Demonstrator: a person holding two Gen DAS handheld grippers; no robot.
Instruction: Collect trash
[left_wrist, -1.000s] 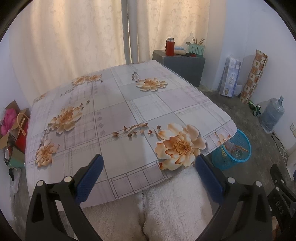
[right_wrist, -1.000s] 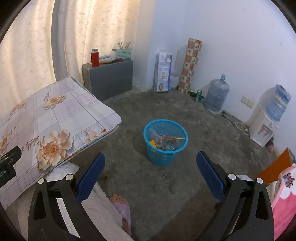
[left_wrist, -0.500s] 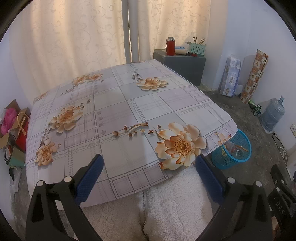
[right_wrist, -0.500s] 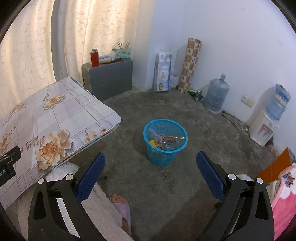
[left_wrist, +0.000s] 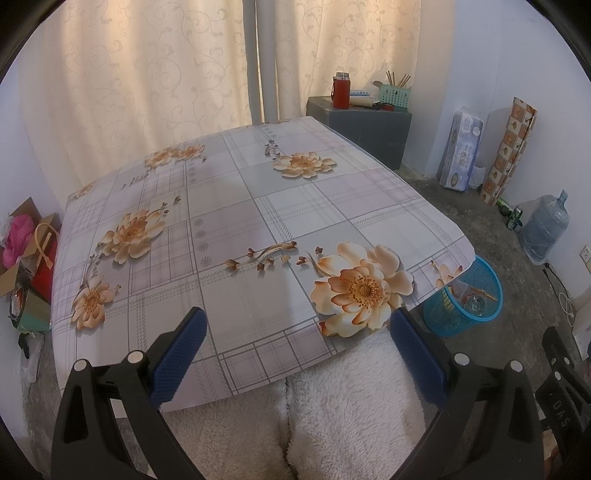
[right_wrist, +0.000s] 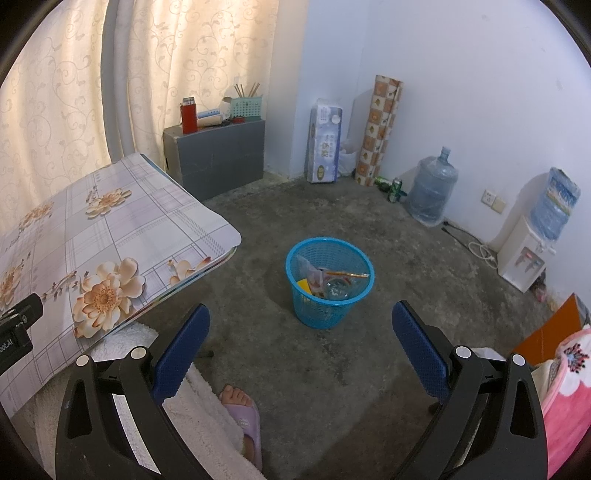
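A blue mesh trash basket (right_wrist: 330, 282) stands on the concrete floor right of the table, holding wrappers and a clear plastic piece. It shows partly behind the table corner in the left wrist view (left_wrist: 476, 306). My right gripper (right_wrist: 301, 349) is open and empty, held above the floor just short of the basket. My left gripper (left_wrist: 297, 350) is open and empty, over the near edge of the table (left_wrist: 258, 206), which carries a floral plaid cloth with nothing on it.
A grey cabinet (right_wrist: 218, 158) with a red flask stands by the curtain. A tissue pack (right_wrist: 325, 140), patterned roll (right_wrist: 378, 129), cans, water jug (right_wrist: 430, 192) and dispenser (right_wrist: 524, 254) line the wall. My slippered foot (right_wrist: 240, 406) and white fleece lap are below.
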